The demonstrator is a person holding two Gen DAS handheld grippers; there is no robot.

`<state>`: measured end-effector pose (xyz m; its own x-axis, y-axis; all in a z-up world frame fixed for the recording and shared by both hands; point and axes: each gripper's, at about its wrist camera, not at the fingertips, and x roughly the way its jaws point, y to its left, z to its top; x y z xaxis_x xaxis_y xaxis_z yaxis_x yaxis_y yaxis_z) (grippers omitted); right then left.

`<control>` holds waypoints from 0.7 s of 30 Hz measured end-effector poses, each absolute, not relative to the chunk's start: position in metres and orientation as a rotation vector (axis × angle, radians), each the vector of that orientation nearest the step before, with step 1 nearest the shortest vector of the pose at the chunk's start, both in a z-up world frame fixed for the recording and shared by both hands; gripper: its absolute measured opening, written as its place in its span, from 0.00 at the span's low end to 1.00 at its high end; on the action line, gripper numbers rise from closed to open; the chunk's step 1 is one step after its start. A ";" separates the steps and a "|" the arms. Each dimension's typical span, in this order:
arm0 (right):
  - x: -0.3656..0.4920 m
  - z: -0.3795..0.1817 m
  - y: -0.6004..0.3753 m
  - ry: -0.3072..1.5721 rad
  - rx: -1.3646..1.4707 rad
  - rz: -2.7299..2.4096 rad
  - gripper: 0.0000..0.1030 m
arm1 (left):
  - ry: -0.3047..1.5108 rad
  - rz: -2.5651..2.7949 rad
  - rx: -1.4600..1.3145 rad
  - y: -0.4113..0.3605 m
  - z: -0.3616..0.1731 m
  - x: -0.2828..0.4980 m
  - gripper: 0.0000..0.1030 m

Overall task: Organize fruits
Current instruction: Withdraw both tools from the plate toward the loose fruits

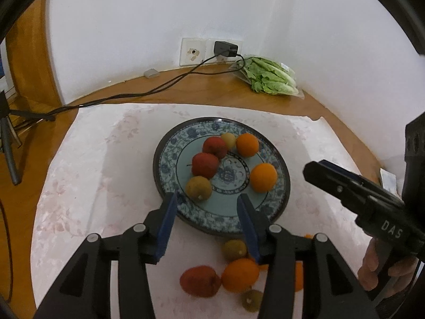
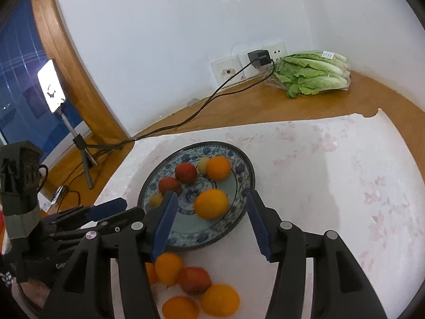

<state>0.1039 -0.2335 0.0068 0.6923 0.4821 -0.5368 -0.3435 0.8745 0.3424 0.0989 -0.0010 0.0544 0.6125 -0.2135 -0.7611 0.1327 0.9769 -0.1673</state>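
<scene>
Fingers of the left gripper (image 1: 207, 207) stand spread with nothing between them, their blue pads poised over the near rim of the plate (image 1: 170, 170). Fingers of the right gripper (image 2: 212, 207) are likewise spread and empty, framing the near part of the same plate (image 2: 247, 175) from the other side.

Plate contents: two red apples (image 1: 205, 164), touching each other; two oranges (image 1: 263, 177), set apart along the right side; two small brownish-green fruits (image 1: 198, 187), one at the near left beside an apple, one at the far edge between an apple and an orange.

Loose fruit (image 1: 240, 275) lies on the pale floral cloth (image 1: 87, 175) near the plate's front edge: oranges, a red apple and small green ones, clustered and partly hidden by the gripper frames.

A bagged lettuce (image 1: 268, 75) rests on the wooden table (image 1: 202, 90) by the wall, near a plugged-in charger (image 1: 225, 49).
</scene>
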 end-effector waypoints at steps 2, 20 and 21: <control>0.095 0.010 -0.234 0.659 0.208 0.452 0.54 | 0.895 -0.196 -0.102 0.002 0.055 0.093 0.48; 0.048 -0.015 -0.251 0.765 0.254 0.428 0.54 | 0.938 -0.175 -0.133 0.018 0.044 0.053 0.48; 0.048 -0.017 -0.251 0.769 0.256 0.428 0.54 | 0.942 -0.178 -0.135 0.018 0.042 0.052 0.48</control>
